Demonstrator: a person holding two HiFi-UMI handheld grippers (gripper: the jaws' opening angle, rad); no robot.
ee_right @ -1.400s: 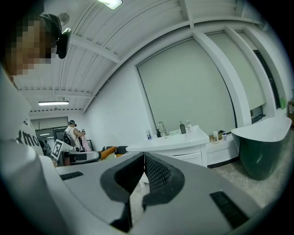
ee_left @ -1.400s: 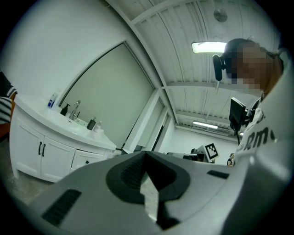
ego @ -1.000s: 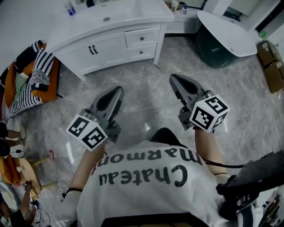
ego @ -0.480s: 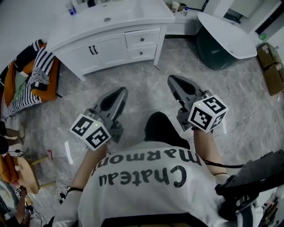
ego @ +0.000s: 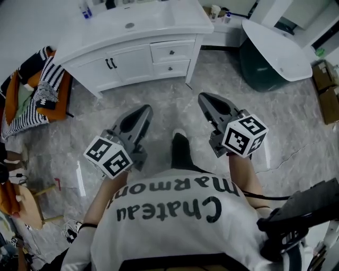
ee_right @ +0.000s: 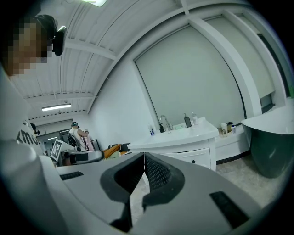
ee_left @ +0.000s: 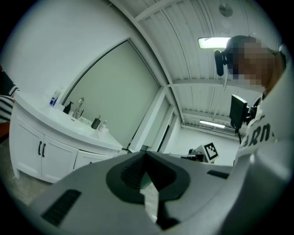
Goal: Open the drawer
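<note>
A white vanity cabinet (ego: 132, 32) stands ahead across the marble floor, with two doors on the left and two small drawers (ego: 170, 52) stacked on the right, each with a dark knob. Both drawers are closed. My left gripper (ego: 144, 110) and right gripper (ego: 202, 98) hover side by side over the floor, well short of the cabinet. Their jaws are shut with nothing between them. The right gripper view shows the cabinet (ee_right: 183, 146) and a drawer knob (ee_right: 194, 161) past its jaw tips. The left gripper view catches the cabinet doors (ee_left: 41, 151) at its left.
A chair with striped and orange cloth (ego: 37, 90) stands left of the cabinet. A dark green tub with a white rim (ego: 270, 47) sits at the right, with cardboard boxes (ego: 328, 79) beyond. Bottles (ego: 83, 9) stand on the counter. My shoe (ego: 179, 145) shows between the grippers.
The cabinet has drawn nearer in the head view as the person steps toward it. Both grippers have moved with the body and stay shut. A foot has come forward between them.
</note>
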